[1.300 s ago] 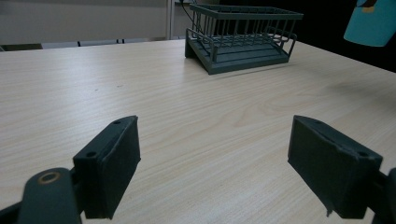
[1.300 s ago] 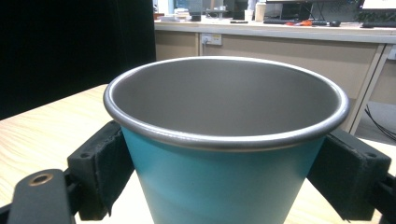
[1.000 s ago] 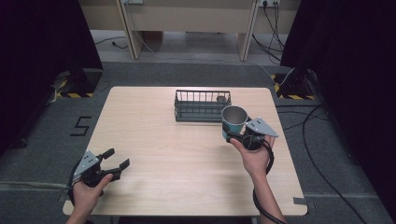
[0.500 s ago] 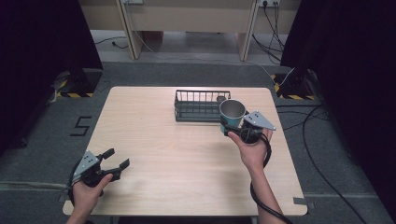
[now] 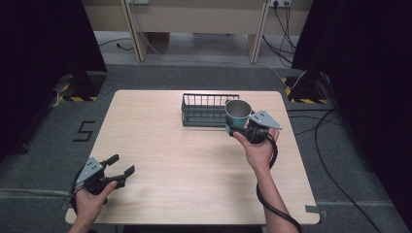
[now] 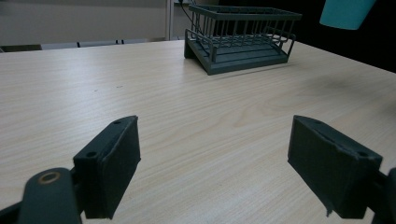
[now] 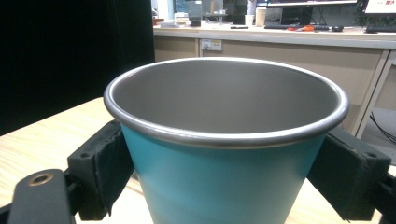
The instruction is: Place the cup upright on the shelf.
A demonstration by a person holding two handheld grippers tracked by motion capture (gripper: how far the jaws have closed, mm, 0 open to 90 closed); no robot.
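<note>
A teal cup with a grey metal inside and rim is held upright in the air by my right gripper, just right of the dark wire basket. The right gripper view has both jaws pressed on the cup's teal sides. Part of the cup's bottom hangs at the top right of the left gripper view, beyond the basket. My left gripper stays low at the table's near left corner, its jaws wide apart over bare wood with nothing between them.
The light wooden table has the basket standing near its far edge. Grey carpet surrounds it, with cables on the floor at the right. Black curtains hang on both sides.
My right gripper has carried the cup slightly left and toward the far side, closer to the basket's right end. The left gripper has stayed put.
</note>
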